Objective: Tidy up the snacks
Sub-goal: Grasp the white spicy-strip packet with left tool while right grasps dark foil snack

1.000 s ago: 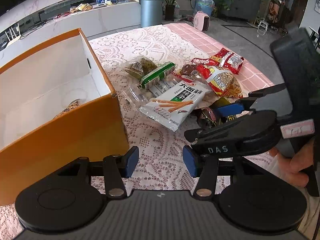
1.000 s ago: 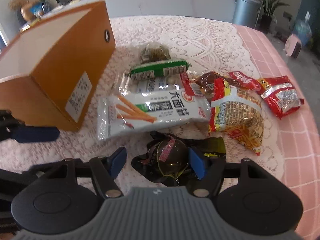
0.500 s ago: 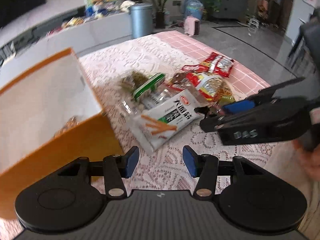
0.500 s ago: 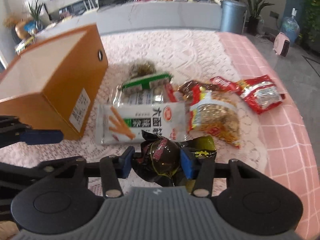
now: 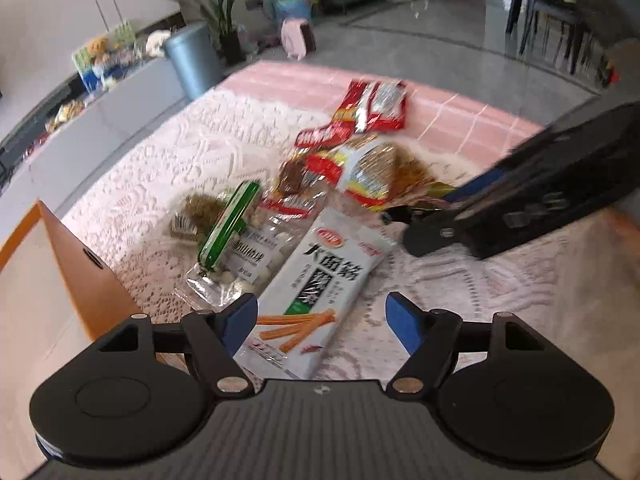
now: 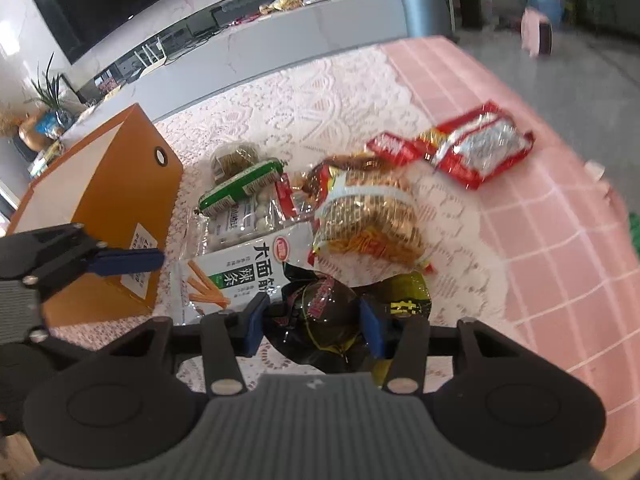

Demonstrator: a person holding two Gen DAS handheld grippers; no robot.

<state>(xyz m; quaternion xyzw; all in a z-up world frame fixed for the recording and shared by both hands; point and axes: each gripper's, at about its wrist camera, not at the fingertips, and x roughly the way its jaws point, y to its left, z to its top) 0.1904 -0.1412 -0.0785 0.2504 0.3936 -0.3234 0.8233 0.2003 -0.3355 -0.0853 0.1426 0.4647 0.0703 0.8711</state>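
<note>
**Inspector:** Report from the left side across.

**Operator:** At far left stands the orange cardboard box with the white inside (image 6: 120,184), open at the top, on the lace-covered table (image 5: 192,160). My left gripper (image 5: 320,316) is beside it; its jaws have just been opening and now stand wide, nothing between the pads. The white spicy-stick packet with black lettering (image 5: 320,280) lies flat under that gap, untouched.

**Inspector:** And the right?

**Operator:** My right gripper (image 6: 316,324) is closed part-way on the dark, glossy round wrapped snack (image 6: 320,312); both blue pads press its sides. It looks barely clear of the pile, if at all. The yellow-and-red noodle bag (image 6: 368,208) and red foil packet (image 6: 480,148) lie further right.

**Inspector:** Recommendation?

**Operator:** In my judgement, I raise the dark snack straight up first, so its loose wrapper does not drag the neighbouring yellow-green pack (image 6: 408,300), then carry it over the box rim before releasing. The wrapper looks slippery; I keep the squeeze steady.
</note>
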